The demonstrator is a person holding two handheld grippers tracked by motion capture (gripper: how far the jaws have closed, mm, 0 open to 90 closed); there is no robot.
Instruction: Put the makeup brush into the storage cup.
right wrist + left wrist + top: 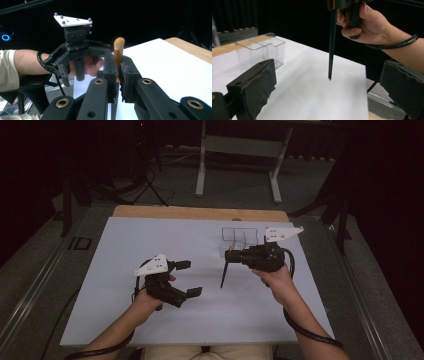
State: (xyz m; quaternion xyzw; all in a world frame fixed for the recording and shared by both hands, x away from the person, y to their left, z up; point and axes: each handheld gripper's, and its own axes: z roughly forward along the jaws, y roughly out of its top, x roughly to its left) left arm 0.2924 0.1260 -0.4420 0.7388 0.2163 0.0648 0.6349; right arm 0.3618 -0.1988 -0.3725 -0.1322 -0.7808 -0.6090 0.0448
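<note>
In the high view the right tool [231, 255] pinches a brush [223, 274] hanging handle-down over the desk [150, 235] beside a clear box [240, 237], in the left gripper view the wide, empty left tool [324, 87] sits below the handle, and in the right gripper view the hold is just under the bristles, so the brush may swing, slip or knock the box.

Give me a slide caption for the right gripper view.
Right gripper clamps a makeup brush, bristles up; the open left gripper faces it.
</note>
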